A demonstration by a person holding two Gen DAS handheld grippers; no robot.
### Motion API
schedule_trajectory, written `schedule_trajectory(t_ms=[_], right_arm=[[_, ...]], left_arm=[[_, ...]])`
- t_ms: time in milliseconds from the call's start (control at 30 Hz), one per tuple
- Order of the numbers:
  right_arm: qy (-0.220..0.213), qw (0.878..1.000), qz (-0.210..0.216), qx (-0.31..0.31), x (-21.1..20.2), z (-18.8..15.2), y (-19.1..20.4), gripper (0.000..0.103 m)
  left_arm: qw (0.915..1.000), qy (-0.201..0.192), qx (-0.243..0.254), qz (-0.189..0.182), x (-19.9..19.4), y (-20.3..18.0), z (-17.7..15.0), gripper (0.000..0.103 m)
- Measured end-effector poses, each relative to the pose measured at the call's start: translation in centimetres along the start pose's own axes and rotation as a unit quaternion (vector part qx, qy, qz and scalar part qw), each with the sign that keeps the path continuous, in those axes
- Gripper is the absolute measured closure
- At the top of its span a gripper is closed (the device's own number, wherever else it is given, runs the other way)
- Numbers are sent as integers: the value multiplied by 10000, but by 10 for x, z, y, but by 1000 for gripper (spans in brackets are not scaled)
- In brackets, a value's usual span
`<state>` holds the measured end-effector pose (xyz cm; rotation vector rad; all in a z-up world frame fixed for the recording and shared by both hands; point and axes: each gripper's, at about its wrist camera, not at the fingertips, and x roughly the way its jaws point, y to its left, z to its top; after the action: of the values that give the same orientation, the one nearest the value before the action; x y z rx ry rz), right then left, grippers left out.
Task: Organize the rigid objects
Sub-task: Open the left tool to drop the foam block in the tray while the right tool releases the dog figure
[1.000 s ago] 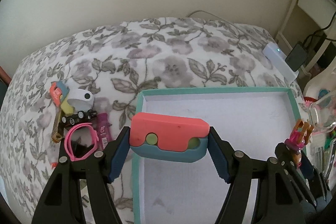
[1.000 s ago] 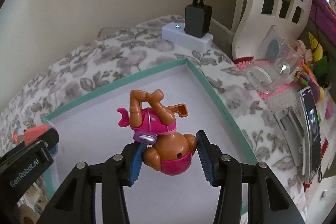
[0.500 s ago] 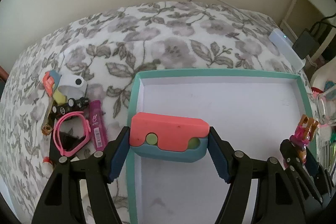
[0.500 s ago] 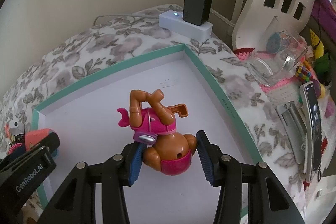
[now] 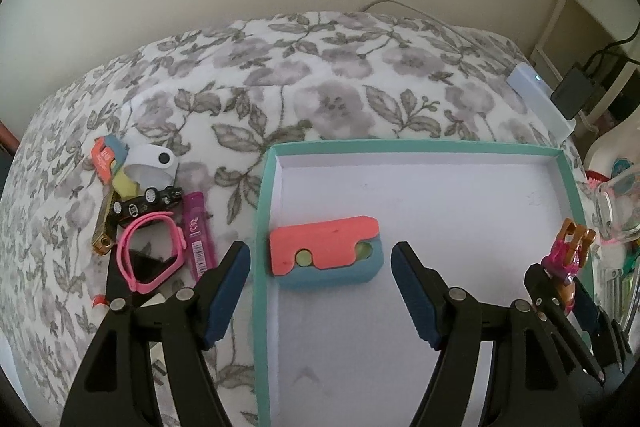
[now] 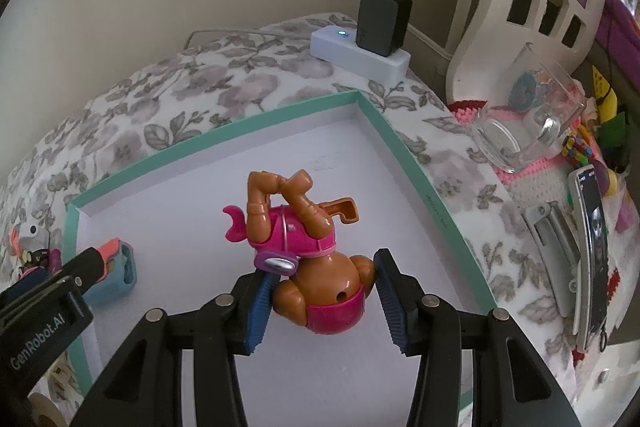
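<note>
Floral bedspread (image 5: 320, 95) against a plain wall; teal-rimmed tray (image 5: 264, 211) on it. Left gripper (image 5: 320, 287) jaws wide apart, holding nothing; coral-and-blue block (image 5: 324, 255) lies in the tray just ahead between them. Right gripper (image 6: 320, 301) clamps the pink-and-brown toy figure (image 6: 304, 247) above the tray, not yet placed. Pile of small items (image 5: 148, 219) left of the left jaw remains unsorted.
</note>
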<state>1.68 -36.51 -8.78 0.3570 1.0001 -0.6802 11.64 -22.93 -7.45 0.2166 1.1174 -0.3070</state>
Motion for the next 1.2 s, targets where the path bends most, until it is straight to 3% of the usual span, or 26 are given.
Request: schedule_trajectory(t_ms=[200,367,467,533,833,933,1067,1200], right_arm=[[-72,9999,51,-134,-5,1,6,41],[-190,9997,4,-172,-12,4,8,39],[-214,9996,-15,-181,-14,5,9,37],[-238,9995,1,-205,-17,6,10,35],[-438,9982,28,-412,-25,7,18,18],[-466,9977,30,-491,-25,7,20,14],[-514,9974,57,-499,-26,7,20,3],[-544,9973,78,-494,-27,7,20,0]], left_arm=[[9999,-78,-68,51,-7,6,1,23],[9998,-100,-171,81,-12,13,4,22],[9996,-102,-220,109,-14,18,5,13],[9995,-116,-254,144,-15,22,6,12],[9981,-121,-538,282,-16,46,8,11],[9973,-86,-672,291,-14,55,9,2],[9965,-60,-816,194,-13,65,9,2],[9956,-75,-908,214,-13,73,8,2]])
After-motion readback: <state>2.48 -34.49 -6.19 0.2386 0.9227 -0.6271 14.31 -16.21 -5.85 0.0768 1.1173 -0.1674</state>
